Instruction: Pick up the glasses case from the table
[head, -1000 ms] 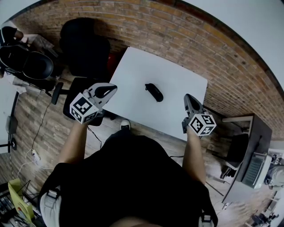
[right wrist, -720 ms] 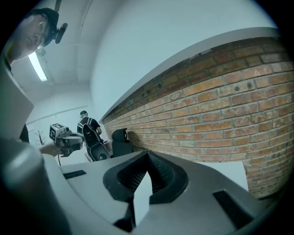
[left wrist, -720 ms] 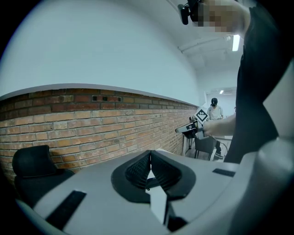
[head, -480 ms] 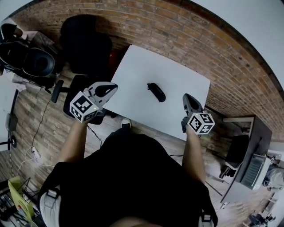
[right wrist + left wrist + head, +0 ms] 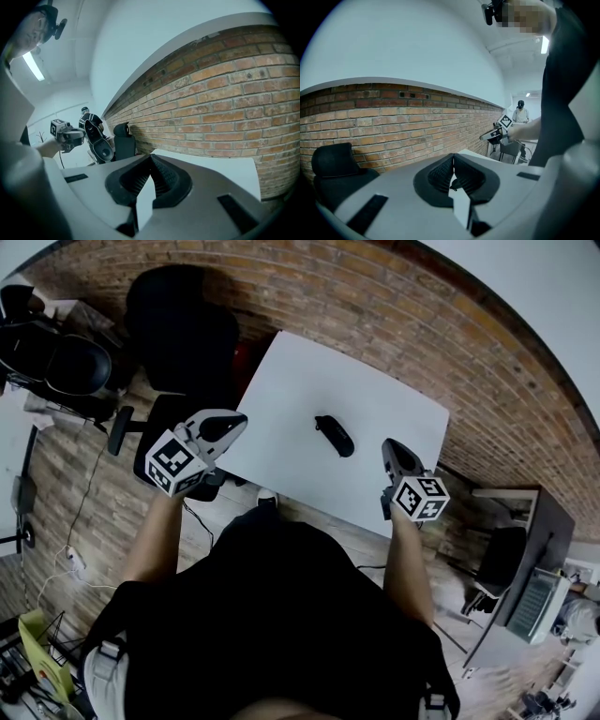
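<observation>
Looking steeply down in the head view, a small black oblong glasses case [image 5: 335,435] lies alone near the middle of a white rectangular tabletop [image 5: 291,381], untouched. Its long axis runs diagonally, from upper left to lower right in that view. The right claw [image 5: 387,446] hangs over the tabletop's near right edge, with the case ahead of it and a little to its left. The left claw [image 5: 236,421] sits at the near left corner, clearly farther off (so the right hand looks likelier to reach in). Each claw's own view shows ribbed black jaws pressed together with nothing between them; either would need to spread before gripping, probably across the case's narrow width. No brand or readable writing appears; the claws' cubes carry only black-and-white square markers.
</observation>
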`<act>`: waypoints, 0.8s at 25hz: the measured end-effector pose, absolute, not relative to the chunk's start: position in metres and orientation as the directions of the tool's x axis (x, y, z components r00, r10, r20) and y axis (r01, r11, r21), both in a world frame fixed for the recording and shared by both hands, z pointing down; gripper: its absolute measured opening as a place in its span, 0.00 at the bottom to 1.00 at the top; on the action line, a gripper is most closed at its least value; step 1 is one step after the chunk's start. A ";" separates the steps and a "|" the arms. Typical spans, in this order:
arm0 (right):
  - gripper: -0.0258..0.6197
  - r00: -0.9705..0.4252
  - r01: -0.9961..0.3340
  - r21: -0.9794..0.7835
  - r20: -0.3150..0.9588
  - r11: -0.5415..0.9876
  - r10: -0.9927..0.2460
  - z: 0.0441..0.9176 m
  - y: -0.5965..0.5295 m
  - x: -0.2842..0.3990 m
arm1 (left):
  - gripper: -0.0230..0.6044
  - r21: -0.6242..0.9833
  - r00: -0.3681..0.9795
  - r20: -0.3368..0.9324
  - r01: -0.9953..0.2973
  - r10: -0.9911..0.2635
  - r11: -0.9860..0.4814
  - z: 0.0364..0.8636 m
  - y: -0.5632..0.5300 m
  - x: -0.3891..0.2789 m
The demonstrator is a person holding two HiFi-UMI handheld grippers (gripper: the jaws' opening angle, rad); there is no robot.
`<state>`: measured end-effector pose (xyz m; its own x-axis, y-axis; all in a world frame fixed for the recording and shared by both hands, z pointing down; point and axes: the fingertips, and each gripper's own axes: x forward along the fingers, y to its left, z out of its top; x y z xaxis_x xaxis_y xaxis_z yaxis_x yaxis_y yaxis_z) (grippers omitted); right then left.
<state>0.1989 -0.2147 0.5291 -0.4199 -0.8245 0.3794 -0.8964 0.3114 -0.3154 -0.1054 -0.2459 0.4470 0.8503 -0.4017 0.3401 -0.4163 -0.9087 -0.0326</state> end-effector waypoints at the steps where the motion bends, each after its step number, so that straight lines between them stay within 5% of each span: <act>1: 0.06 -0.421 -0.896 -0.315 0.386 0.312 -0.821 0.533 -0.216 0.198 | 0.05 -0.031 0.848 0.342 -0.419 -0.404 -0.907 0.448 -0.248 -0.107; 20: 0.07 -0.456 -0.886 -0.325 0.493 0.329 -0.741 0.594 -0.245 0.177 | 0.05 -0.010 0.839 0.369 -0.427 -0.401 -0.904 0.467 -0.278 -0.119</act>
<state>0.1772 -0.2453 0.5944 -0.4560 -0.7412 0.4927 -0.8864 0.3290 -0.3255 -0.1185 -0.2777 0.4666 0.8386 -0.4008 0.3691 -0.4274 -0.9040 -0.0104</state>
